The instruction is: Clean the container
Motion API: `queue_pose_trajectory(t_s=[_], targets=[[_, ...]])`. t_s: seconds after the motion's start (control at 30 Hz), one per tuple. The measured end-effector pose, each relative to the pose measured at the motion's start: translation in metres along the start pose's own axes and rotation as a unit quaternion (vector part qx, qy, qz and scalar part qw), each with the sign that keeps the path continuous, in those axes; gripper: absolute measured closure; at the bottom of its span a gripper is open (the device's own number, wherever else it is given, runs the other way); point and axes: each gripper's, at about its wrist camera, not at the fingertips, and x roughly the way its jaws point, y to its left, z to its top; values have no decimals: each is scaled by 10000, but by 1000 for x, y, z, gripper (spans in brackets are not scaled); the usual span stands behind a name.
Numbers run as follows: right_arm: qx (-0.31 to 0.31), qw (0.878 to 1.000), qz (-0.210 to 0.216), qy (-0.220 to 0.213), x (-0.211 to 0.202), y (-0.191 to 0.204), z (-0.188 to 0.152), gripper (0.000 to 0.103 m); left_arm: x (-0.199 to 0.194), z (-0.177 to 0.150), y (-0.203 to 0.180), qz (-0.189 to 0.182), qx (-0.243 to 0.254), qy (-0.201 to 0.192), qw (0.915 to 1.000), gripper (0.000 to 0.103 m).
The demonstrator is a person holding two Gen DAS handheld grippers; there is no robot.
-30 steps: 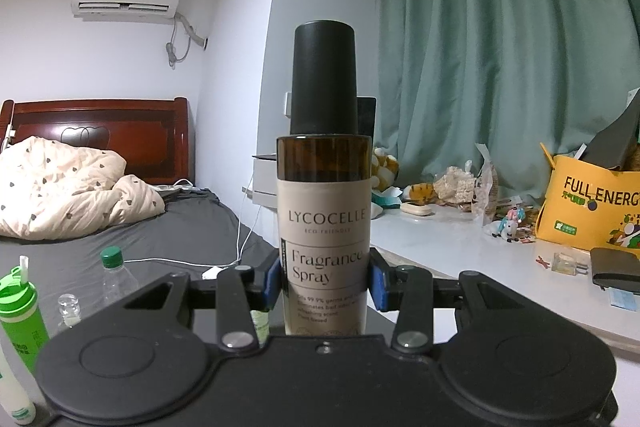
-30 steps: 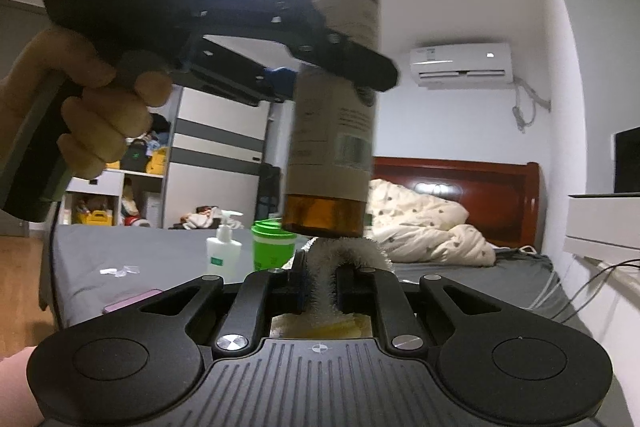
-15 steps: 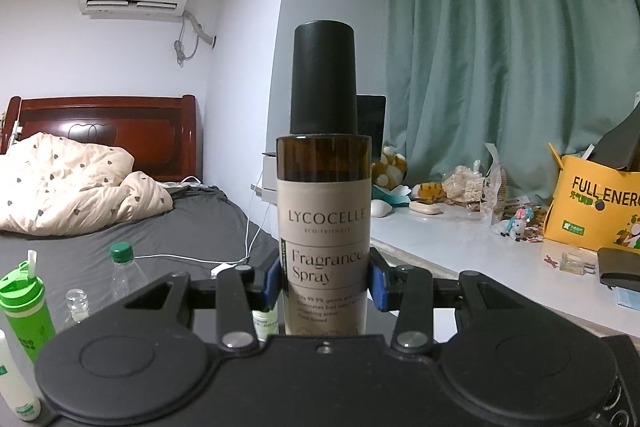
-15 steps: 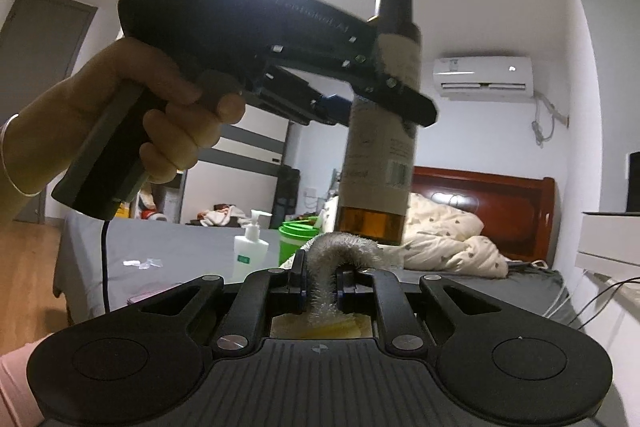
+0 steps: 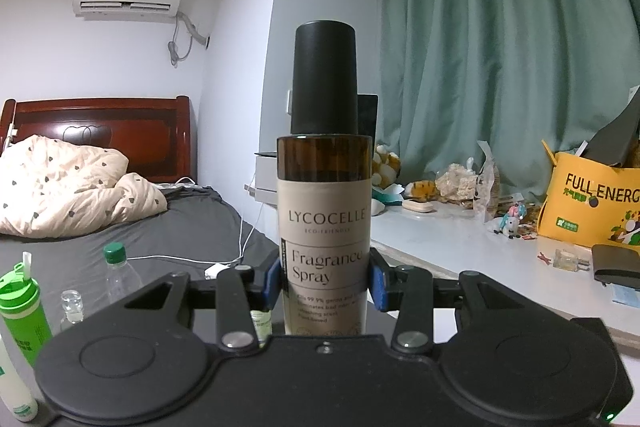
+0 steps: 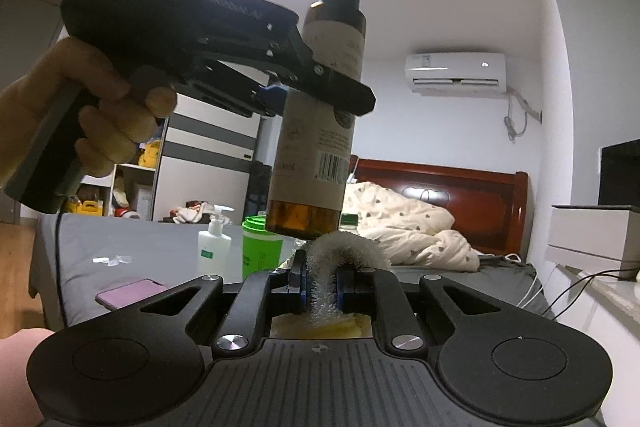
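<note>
Spray bottle (image 5: 324, 211) stands upright at frame centre, clamped at its label between the blue pads (image 5: 273, 283) of the left gripper (image 5: 325, 283). Low in the right wrist view, the right gripper (image 6: 321, 286) pinches a bent fuzzy brush (image 6: 340, 255) whose arch touches the bottle's amber base.

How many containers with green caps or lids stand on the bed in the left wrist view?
2: a green bottle at the left edge, and a clear bottle with green cap to its right. The gripper body may hide others.
</note>
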Motion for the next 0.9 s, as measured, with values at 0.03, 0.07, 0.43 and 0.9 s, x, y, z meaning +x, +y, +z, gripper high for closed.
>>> queue_pose_trajectory(t_s=[0.03, 0.07, 0.43, 0.9], targets=[[23, 10000, 10, 1, 2, -1, 0, 90, 0, 0, 0, -7, -7, -5, 10000, 62], [41, 10000, 22, 3, 4, -2, 0, 90, -1, 0, 0, -15, -14, -10, 10000, 62], [66, 9995, 312, 1, 21, 6, 3, 90, 0, -1, 2, -46, -51, -43, 10000, 62], [-86, 9985, 544, -14, 17, 27, 4, 90, 0, -3, 11, 17, -123, -6, 9999, 62]])
